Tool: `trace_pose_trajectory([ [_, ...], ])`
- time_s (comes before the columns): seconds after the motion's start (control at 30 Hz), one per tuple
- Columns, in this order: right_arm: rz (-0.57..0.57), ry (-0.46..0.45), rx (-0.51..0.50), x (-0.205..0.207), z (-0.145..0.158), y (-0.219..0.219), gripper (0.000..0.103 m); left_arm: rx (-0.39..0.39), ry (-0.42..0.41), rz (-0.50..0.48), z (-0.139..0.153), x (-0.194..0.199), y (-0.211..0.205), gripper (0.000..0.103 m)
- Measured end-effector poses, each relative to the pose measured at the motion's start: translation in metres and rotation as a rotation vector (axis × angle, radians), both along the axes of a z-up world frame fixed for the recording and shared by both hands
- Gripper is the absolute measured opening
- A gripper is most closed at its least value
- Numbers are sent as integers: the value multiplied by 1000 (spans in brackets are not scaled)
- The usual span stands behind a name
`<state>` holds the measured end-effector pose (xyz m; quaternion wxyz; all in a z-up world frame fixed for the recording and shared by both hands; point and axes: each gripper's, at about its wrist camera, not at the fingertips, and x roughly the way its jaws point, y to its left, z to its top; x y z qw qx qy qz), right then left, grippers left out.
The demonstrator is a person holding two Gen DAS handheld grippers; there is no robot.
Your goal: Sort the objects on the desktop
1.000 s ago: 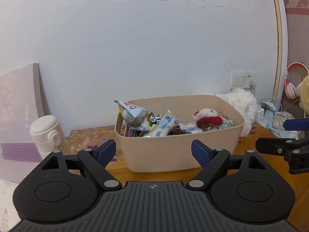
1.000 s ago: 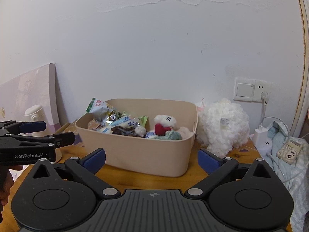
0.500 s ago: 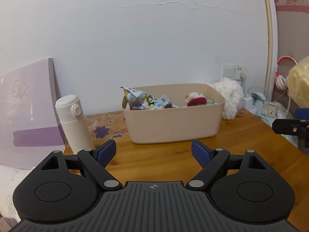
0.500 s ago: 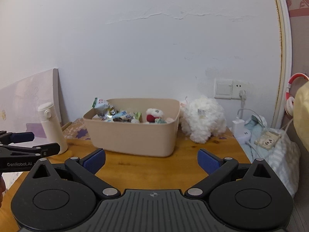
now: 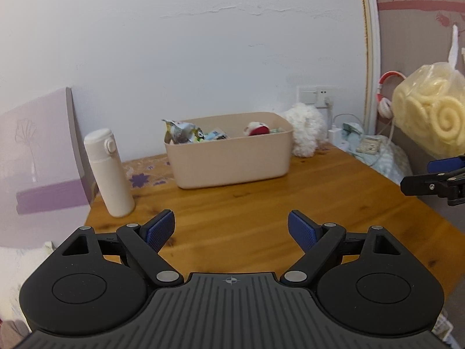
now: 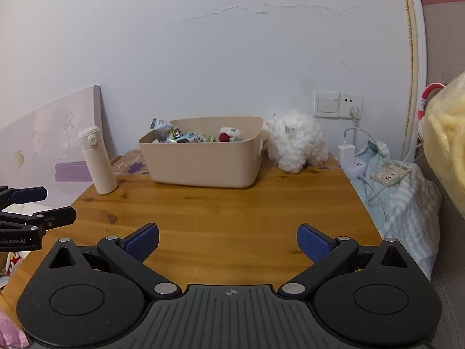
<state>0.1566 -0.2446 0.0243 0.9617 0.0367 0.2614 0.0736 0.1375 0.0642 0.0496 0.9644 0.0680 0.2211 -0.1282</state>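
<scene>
A beige bin [image 5: 232,163] [image 6: 203,161] stands at the far side of the wooden table [image 5: 261,203] [image 6: 232,209], holding snack packets [image 5: 180,132] [image 6: 162,131] and a small red-and-white plush [image 5: 257,129] [image 6: 229,135]. My left gripper [image 5: 231,229] hangs open over the near table edge, nothing between its blue pads. My right gripper [image 6: 228,242] is open and empty too, well short of the bin. Each gripper shows at the side of the other's view.
A white flask [image 5: 109,171] [image 6: 97,160] stands upright left of the bin. A fluffy white toy [image 5: 306,136] [image 6: 296,142] sits right of it by a wall socket [image 6: 338,104]. Chargers and a striped cloth [image 6: 401,192] lie off the table's right edge. A bag of yellow snacks [image 5: 430,116] hangs at right.
Both grippers have drawn back from the bin, which now looks smaller and farther away. More bare table lies in front of them. Both stayed open and empty.
</scene>
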Motion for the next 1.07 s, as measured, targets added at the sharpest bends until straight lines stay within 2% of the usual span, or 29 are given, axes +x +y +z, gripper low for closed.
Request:
trace_pose_trajectory([
  [0.17,0,-5,11,-26,4,-6,103,8,-5,-15,5,-27,0,87],
  [0.33,2,-25,-19,-47,8,-3,103,29,-32,-23,10,-47,-3,87],
  [0.67,12,-27,-20,-77,10,0,103,-35,79,-52,3,-65,7,87],
  [1.07,1,-1,-16,-90,10,-2,103,-28,71,-59,3,-78,15,87],
])
